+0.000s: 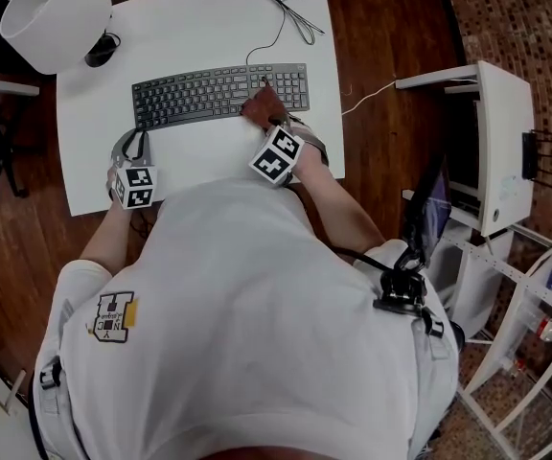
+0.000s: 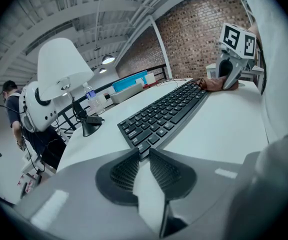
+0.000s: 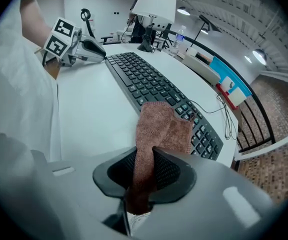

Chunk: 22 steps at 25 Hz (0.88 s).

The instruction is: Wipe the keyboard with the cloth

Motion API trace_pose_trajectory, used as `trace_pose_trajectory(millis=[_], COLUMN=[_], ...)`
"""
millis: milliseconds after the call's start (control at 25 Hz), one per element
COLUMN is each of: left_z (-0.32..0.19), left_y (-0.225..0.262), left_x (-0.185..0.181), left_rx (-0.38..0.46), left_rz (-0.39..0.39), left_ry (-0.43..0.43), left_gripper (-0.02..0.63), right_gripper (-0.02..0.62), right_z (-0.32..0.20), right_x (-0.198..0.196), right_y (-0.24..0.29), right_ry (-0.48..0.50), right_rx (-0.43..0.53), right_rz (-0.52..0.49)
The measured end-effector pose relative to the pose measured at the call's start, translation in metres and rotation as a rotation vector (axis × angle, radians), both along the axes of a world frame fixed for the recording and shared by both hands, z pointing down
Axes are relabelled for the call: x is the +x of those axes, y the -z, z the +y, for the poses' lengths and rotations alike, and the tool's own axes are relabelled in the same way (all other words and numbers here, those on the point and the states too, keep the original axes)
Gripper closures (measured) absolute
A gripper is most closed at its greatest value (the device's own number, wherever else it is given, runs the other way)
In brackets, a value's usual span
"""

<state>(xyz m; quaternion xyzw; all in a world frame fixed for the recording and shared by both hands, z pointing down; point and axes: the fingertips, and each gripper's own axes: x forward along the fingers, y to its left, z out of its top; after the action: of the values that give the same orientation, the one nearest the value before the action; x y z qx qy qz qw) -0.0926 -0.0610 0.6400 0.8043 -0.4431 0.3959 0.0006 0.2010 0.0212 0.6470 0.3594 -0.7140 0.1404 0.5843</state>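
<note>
Brown terry, the cloth (image 3: 160,126) hangs from the right tongs (image 3: 145,166), which are clamped on its gathered upper end. Its loose lower part is draped over the keys of the black keyboard (image 1: 204,94). In the head view the cloth lies on the right part of the keyboard, about where the main block of keys meets the number pad, with the right tongs tipped steeply down over it.

What the coming stroke turns on is the keyboard's long axis. It runs side to side across the white worktop (image 1: 190,27), parallel to the person's chest. From where the cloth lies, only a short stretch of keys is left to the right, and by far the longer run stretches away to the left, toward the other hand. So the wipe most likely has to travel leftward along that axis, with the cloth kept flat on the key tops and not dragged off the near edge.

The left tongs (image 2: 143,156) hover low at the keyboard's front left corner, just beside it, with the jaws a narrow slit apart and nothing between them. Whether they touch the keyboard I cannot tell. They are well placed to steady that end, since a light keyboard may slide under a sideways push. The right hand alone is on the cloth.
</note>
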Motion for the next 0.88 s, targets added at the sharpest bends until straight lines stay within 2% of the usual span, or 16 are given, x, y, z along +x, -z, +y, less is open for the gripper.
trace_pose_trajectory(millis=[320, 520, 680, 760, 880], left_z=[0.001, 0.002, 0.001, 0.001, 0.000], left_y=[-0.002, -0.002, -0.002, -0.002, -0.001], left_x=[0.000, 0.002, 0.003, 0.004, 0.004], left_rx=[-0.004, -0.008, -0.006, -0.006, -0.002], left_rz=[0.001, 0.008, 0.004, -0.001, -0.007], left_ry=[0.006, 0.011, 0.015, 0.010, 0.005], left_gripper=[0.545, 0.545, 0.545, 0.545, 0.545], right_gripper=[0.520, 0.520, 0.520, 0.519, 0.518], right_z=[-0.005, -0.076, -0.147, -0.163, -0.157], right_x=[-0.001, -0.008, -0.026, -0.038, -0.050], right_y=[0.004, 0.050, 0.064, 0.053, 0.026], right_ry=[0.024, 0.026, 0.110, 0.153, 0.208], right_rx=[-0.011, 0.090, 0.165, 0.152, 0.097], right_rz=[-0.007, -0.052, -0.004, 0.021, 0.057])
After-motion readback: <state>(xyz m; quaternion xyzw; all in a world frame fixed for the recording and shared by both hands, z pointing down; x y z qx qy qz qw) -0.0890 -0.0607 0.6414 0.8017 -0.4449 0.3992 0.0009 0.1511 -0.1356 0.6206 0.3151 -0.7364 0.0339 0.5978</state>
